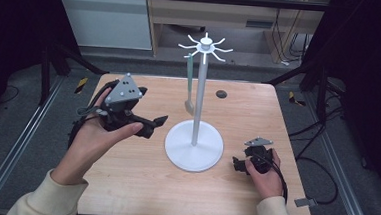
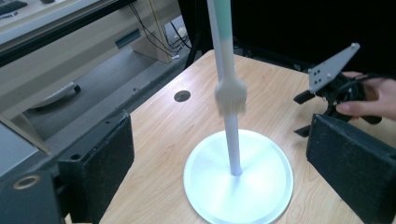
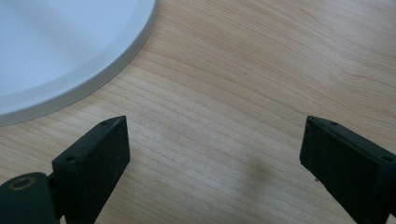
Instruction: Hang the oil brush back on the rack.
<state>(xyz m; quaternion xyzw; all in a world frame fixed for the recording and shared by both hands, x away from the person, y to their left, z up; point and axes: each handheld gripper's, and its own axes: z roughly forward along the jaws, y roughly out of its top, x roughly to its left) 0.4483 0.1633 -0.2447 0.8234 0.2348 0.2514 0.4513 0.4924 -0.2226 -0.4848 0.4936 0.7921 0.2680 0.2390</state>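
On the round wooden table [image 1: 123, 183], a white stand [image 1: 195, 138] carries a pale-green, cream-headed brush [image 1: 189, 85] hanging beside its pole. Left gripper [image 1: 155, 123] and right gripper [image 1: 239, 163] are released, empty. No writing is legible.

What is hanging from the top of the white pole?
A pale green-handled brush hangs from one hook of the white stand, its bristle head down beside the pole, above the round base. How it loops over the hook is too small to see. The other hooks look bare.
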